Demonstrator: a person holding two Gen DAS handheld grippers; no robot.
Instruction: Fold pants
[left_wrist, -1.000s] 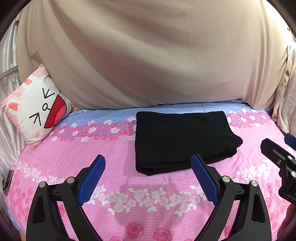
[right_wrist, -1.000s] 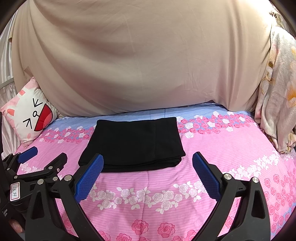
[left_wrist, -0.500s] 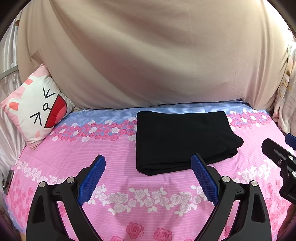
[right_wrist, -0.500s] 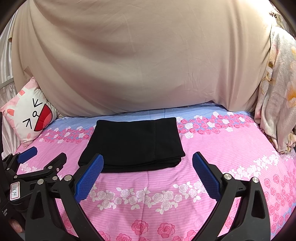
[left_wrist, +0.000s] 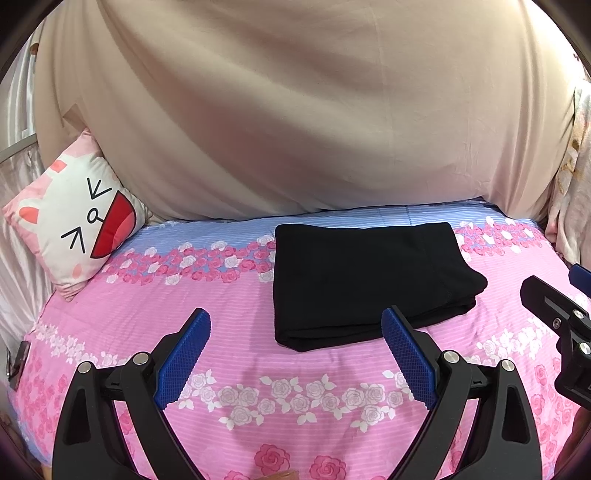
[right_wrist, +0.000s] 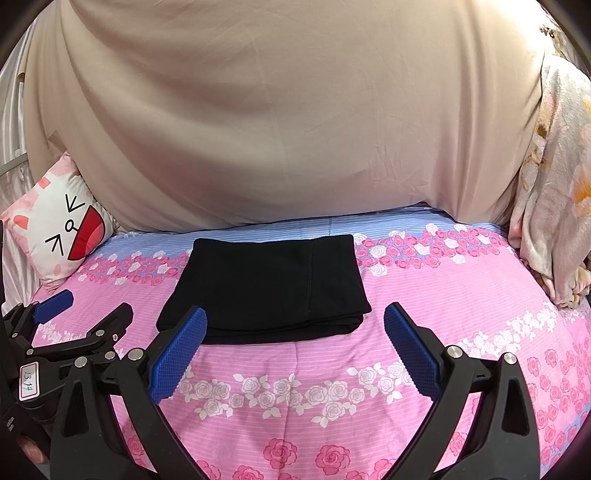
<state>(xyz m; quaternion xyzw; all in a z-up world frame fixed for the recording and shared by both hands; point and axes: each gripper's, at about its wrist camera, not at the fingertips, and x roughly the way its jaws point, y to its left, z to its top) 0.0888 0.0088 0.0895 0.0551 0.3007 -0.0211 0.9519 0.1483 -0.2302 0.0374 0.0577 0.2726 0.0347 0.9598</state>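
From the left wrist camera: a bed covered by a pink striped bedsheet printed with pink and white roses (left_wrist: 229, 325), with a pale blue band along its far edge. A pair of black fabric pants (left_wrist: 365, 280), already folded into a thick, flat rectangle, lies on the sheet towards the far side, slightly right of centre. The left gripper (left_wrist: 295, 354) (black arms tipped with blue textured pads) sits low in the foreground with its fingers spread wide apart, holding nothing; its right pad overlaps the near edge of the pants in the picture, though whether it touches cannot be told. A square white-and-pink cushion with a cartoon cat face (left_wrist: 75, 221) leans at the far left. Behind everything hangs a large beige cloth backdrop (left_wrist: 303, 110). Part of the other gripper shows at the right edge.

From the right wrist camera: the same folded pants (right_wrist: 269, 284) lie centred on the rose sheet (right_wrist: 461, 306) — a stitched seam runs down the top layer. The right gripper (right_wrist: 295, 354) has its fingers spread wide and empty, the left pad overlapping the bundle's near left corner. The left gripper (right_wrist: 88, 306) appears at the lower left, fingers apart. A pale floral fabric (right_wrist: 554, 206) drapes at the right; the cat cushion (right_wrist: 59, 232) is at the left.
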